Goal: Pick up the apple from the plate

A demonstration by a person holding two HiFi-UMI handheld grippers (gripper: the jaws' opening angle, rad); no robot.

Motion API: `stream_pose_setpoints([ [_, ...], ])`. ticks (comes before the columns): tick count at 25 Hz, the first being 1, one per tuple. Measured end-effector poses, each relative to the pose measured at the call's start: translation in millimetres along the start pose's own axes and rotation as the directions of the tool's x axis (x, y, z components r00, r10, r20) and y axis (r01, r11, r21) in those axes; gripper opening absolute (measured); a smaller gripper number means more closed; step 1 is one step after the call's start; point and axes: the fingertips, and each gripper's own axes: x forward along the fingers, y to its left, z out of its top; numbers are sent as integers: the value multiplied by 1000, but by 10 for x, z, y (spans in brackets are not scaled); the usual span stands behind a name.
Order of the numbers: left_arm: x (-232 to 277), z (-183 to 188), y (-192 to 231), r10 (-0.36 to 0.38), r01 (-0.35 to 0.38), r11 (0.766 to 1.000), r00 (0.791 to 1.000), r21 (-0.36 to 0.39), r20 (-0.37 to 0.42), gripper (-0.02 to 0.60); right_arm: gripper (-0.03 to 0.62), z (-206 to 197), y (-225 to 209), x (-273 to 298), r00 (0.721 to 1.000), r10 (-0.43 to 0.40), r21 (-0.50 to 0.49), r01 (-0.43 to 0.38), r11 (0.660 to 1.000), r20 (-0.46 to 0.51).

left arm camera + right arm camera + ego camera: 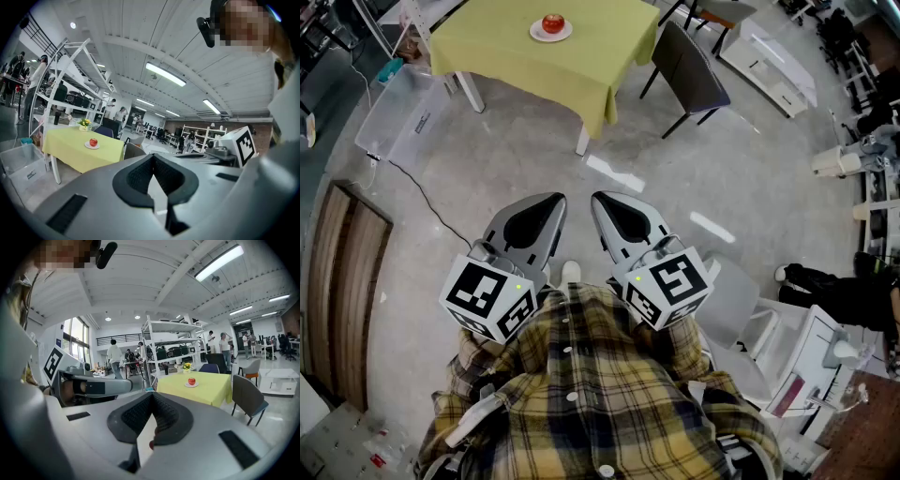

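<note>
Here we are, well back from the action: the left tongs and the right tongs sit side by side just in front of the person's plaid shirt, noses almost level and dipping slightly toward the floor. That looks like a carrying pose, tucked in close, because there is nothing within reach to work on.

Both pairs are fully closed, pads meeting at the tips, and neither has anything between them. That makes sense too: no point spreading the jaws this far out.

The apple is far ahead of both tongs, across a wide stretch of bare floor. It rests on a small white plate on the bench, which is draped in a yellow-green cloth. From the left tongs it lies ahead and off to the left. From the right tongs it lies ahead and a shade to the right, so the two are roughly straddling the line to it. The plate stands alone on the cloth with open space around it, which should leave room to come in from either side.

A dark chair stands beyond the right tongs, beside the bench, and may need skirting. By my reckoning the task is at the approach stage, with the whole walk-up and the opening of the jaws not yet done
</note>
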Motion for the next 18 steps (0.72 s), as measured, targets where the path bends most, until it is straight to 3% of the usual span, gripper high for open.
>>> stream_pose_setpoints([
  [18, 143, -111, -203, 64, -64, 998, 998, 15, 17, 8, -3, -127, -203, -195, 999, 46, 0, -46, 999, -4],
])
